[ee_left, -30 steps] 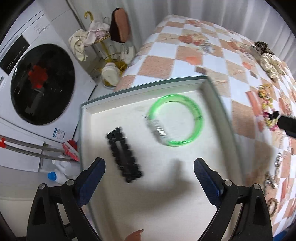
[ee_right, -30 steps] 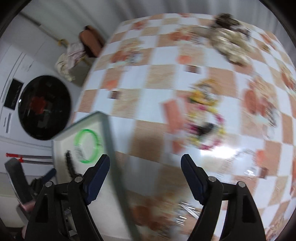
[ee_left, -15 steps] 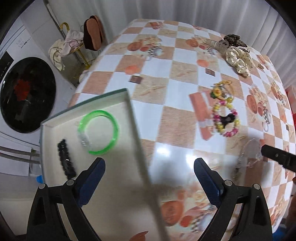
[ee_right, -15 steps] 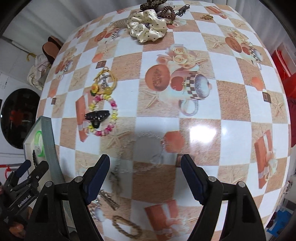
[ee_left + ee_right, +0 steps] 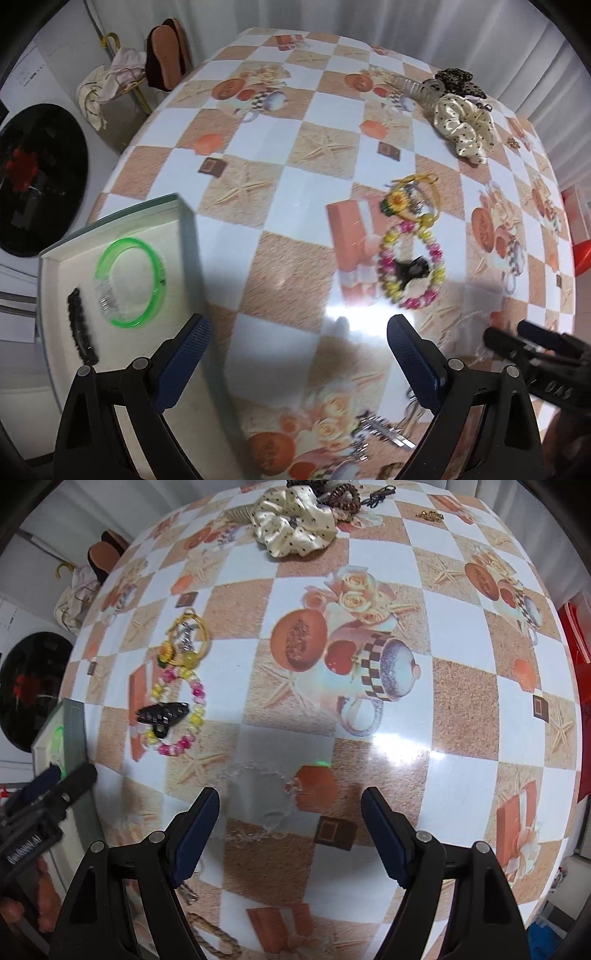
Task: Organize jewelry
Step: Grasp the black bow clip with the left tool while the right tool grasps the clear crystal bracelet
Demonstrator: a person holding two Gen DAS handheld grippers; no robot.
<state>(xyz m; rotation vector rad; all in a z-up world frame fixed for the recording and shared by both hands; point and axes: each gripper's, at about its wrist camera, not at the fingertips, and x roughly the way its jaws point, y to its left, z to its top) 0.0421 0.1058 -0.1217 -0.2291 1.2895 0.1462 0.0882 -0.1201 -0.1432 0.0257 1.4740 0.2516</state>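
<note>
Jewelry lot, as recorded. Green bangle (image 5: 129,282) lay flat inside the shallow cream tray (image 5: 110,221) at the 9 o'clock side of the left wrist view, a black beaded clip (image 5: 82,328) just beside it toward 8 o'clock, apart from the bangle. Beaded bracelet (image 5: 179,710) in pink and yellow lay on the desk (image 5: 388,738) at 10 o'clock of the right wrist view, a black hair clip (image 5: 162,714) resting across it and a yellow-ringed charm (image 5: 186,638) touching its far end. Clear fine chain (image 5: 258,797) lay just ahead of the right tool (image 5: 290,832), between its fingers' line; that tool stood wide open, holding nothing. Left tool (image 5: 295,362) likewise wide open and empty, over bare checked cloth beside the tray's corner. Cream dotted scrunchie (image 5: 291,524) sat at 12 o'clock, dark hair pieces (image 5: 343,494) touching it. Washing machine door (image 5: 37,177) beyond the desk edge.
</note>
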